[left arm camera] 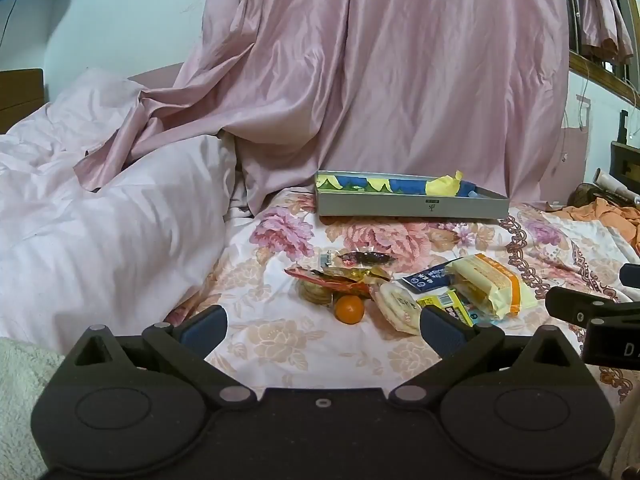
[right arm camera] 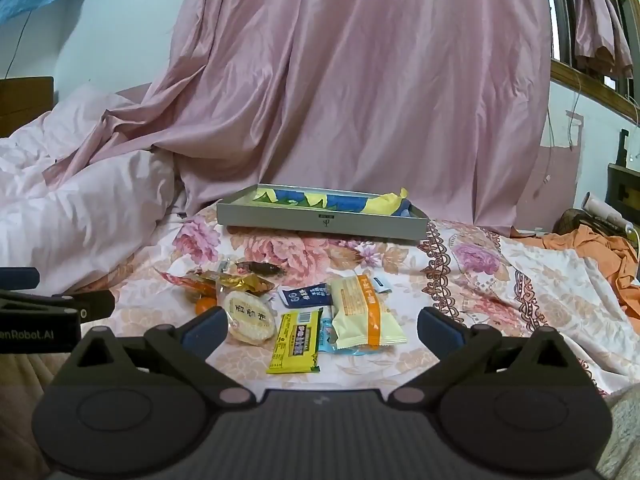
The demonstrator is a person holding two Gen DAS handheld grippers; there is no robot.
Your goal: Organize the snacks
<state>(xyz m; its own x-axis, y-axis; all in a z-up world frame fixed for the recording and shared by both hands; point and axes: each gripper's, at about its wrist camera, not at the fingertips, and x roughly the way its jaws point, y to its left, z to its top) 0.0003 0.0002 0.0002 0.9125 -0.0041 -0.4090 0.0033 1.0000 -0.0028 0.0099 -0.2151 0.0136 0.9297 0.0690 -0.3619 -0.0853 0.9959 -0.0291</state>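
Nearest: your left gripper (left arm camera: 322,330), fingers spread wide and holding nothing, low over the bed (left arm camera: 280,344). Bare floral cover lies between its pads, so you have free room to descend there.

Nearest, right side: your right gripper (right arm camera: 318,330), fingers likewise wide and empty. It looks straight at the packets, which suits it for the first pick, by my reading.

Near, centre: the snack pile, loose on the bed cover and not yet sorted.
- Yellow bar packet (right arm camera: 295,342), flat, closest to you, its right edge touching a pale blue wrapper.
- Cream-and-orange packet (right arm camera: 366,314), lying over that blue wrapper, puffed and probably soft to squeeze.
- Round rice cracker (right arm camera: 250,318), in clear film, left of the yellow bar.
- Navy sachet (right arm camera: 306,296), just behind the bar.
- Small orange (left arm camera: 349,309), left side of the pile; it may roll on the soft cover.
- Red and gold wrappers (left arm camera: 340,276), overlapping at the far left of the pile; single pieces are hard to tell apart.

Far, centre: grey tray (right arm camera: 320,222), shallow, low-walled, its long side facing you, a blue-and-yellow cloth inside. It seems the intended destination. Open cover separates it from the pile.

Edges: a heaped duvet (left arm camera: 100,220) crowds the left; a pink curtain (left arm camera: 380,80) hangs right behind the tray, limiting overshoot.
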